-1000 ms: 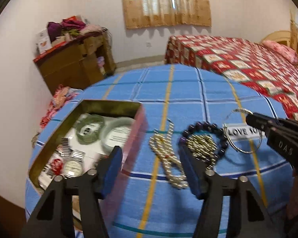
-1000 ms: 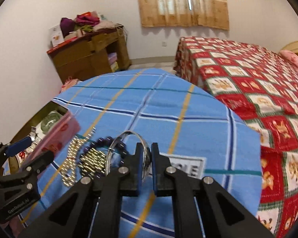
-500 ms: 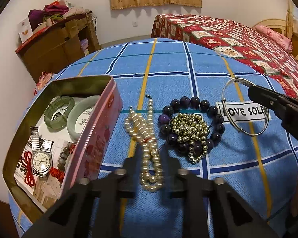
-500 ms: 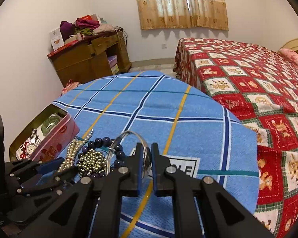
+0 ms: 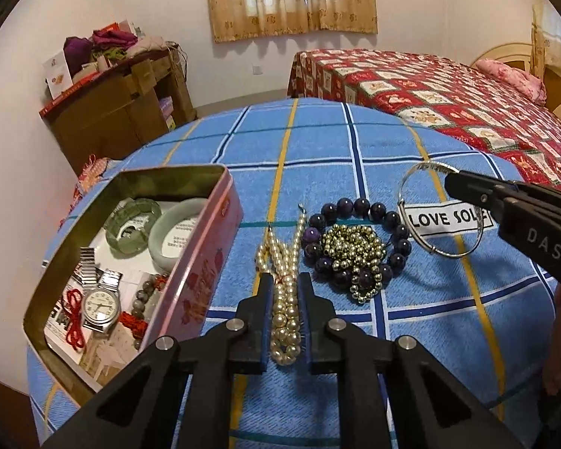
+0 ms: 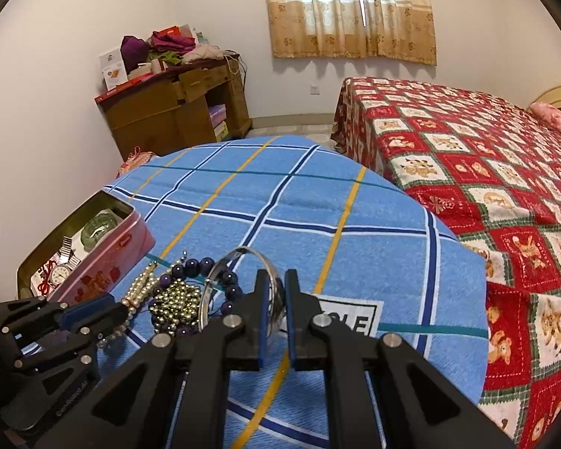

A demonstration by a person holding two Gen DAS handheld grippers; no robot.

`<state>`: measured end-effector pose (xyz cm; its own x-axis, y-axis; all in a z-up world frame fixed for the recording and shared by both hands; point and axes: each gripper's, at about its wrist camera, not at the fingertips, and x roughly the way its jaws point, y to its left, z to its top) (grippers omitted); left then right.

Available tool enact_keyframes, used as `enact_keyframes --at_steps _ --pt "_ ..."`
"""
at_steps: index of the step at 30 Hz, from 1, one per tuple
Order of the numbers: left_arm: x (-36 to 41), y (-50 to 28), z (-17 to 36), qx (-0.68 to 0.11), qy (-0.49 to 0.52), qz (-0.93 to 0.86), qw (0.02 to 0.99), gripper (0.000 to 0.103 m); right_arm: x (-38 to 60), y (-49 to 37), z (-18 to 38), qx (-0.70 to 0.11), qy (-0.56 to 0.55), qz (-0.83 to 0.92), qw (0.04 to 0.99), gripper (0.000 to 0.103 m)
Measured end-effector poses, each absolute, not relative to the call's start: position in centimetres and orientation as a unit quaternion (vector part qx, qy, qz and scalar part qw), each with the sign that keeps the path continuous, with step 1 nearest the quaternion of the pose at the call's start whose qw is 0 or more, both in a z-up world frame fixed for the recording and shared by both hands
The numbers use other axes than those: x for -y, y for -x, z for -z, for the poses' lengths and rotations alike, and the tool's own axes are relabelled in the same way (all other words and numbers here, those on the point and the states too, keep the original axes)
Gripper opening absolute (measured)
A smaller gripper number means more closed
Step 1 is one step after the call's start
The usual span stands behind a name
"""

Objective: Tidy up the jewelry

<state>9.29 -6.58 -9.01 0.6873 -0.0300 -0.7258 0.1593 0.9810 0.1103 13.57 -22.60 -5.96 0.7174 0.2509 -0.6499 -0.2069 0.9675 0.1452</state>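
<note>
A pearl necklace [image 5: 285,292] lies bunched on the blue checked cloth, and my left gripper [image 5: 285,280] is shut on its near end. A purple bead bracelet [image 5: 359,239] rings a heap of gold beads [image 5: 353,249] just to the right. My right gripper [image 6: 276,299] is shut on a silver bangle [image 6: 224,273], tilted up from the cloth; the bangle also shows in the left wrist view [image 5: 430,209]. A pink tin [image 5: 205,262] at the left holds two jade bangles [image 5: 157,228] and a watch [image 5: 101,305].
The cloth covers a round table [image 6: 318,205] with a "LOVE SOLE" label [image 5: 441,220]. A bed with a red quilt [image 6: 486,157] stands at the right. A wooden cabinet [image 6: 175,112] piled with clothes stands at the back left.
My left gripper has moved onto the pearl necklace and shut on it. My right gripper has kept hold of the silver bangle, almost still.
</note>
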Motion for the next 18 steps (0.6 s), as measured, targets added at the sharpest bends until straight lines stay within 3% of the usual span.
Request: enact_keyframes --at_steps 5,7,18 --pt "6.3 -9.1 8.2 -0.38 -0.081 0.047 0.92 0.012 22.4 -13.5 6.0 -0.355 -0.026 -0.124 0.926 0.01" --pt "6.3 -9.1 7.9 -0.376 -0.081 0.047 0.922 0.0 22.3 -13.5 6.0 -0.355 -0.025 -0.124 0.926 0.01" --pt "6.3 -9.0 8.2 -0.381 -0.077 0.052 0.92 0.0 22.2 -13.5 5.9 -0.354 -0.019 -0.124 0.927 0.01"
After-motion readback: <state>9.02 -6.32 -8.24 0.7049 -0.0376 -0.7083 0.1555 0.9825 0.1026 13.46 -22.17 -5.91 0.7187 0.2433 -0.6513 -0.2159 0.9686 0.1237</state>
